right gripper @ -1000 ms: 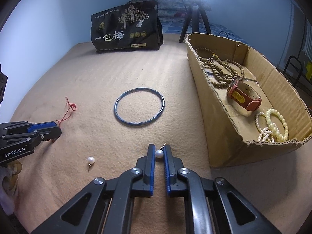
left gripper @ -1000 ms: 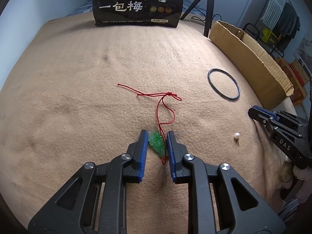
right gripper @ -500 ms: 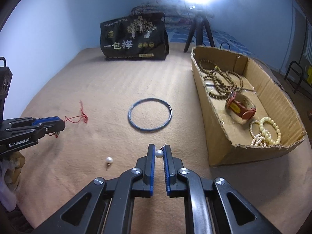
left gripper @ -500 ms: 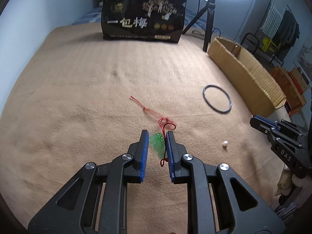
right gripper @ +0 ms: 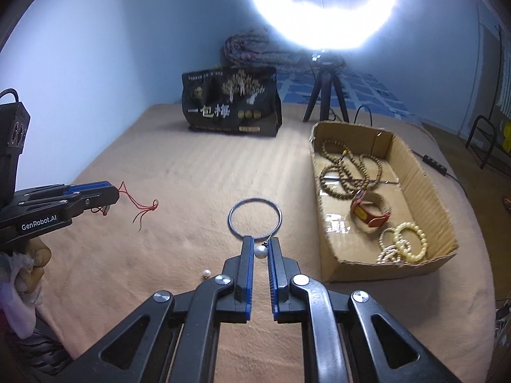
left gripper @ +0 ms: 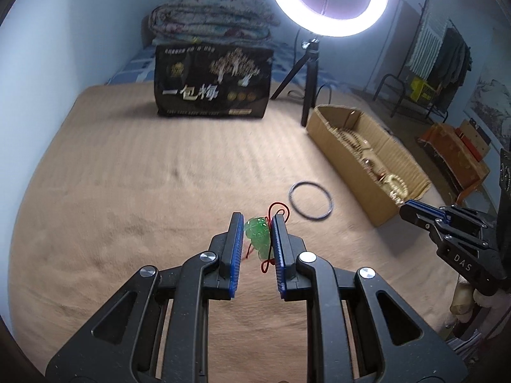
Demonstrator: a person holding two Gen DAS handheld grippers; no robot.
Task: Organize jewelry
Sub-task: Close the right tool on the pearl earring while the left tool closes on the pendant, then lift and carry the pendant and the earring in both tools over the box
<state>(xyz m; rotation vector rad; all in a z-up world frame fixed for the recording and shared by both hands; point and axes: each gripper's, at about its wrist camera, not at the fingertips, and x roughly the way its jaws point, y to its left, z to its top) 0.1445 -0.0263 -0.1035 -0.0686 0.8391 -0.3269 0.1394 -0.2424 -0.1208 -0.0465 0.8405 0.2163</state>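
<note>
My left gripper (left gripper: 257,227) is shut on a green jade pendant (left gripper: 258,235) and holds it in the air above the tan blanket; its red cord (right gripper: 142,209) dangles free. My right gripper (right gripper: 261,245) is shut on a pearl earring (right gripper: 260,251), also lifted. A second pearl earring (right gripper: 206,273) lies on the blanket at its lower left. A dark bangle (right gripper: 255,216) lies flat ahead of it and also shows in the left wrist view (left gripper: 310,200). The cardboard box (right gripper: 424,172) at the right holds bead necklaces (right gripper: 348,172), a red watch (right gripper: 370,212) and pale bracelets (right gripper: 402,244).
A black printed bag (left gripper: 212,87) stands at the far end of the blanket. A ring light on a tripod (left gripper: 311,73) stands behind the box. A folded quilt (left gripper: 210,22) lies at the back. Furniture and a clothes rack (left gripper: 447,54) are off to the right.
Both grippers have risen with their loads. The pendant's red cord has come off the blanket and now hangs. The views now look farther across the room.
</note>
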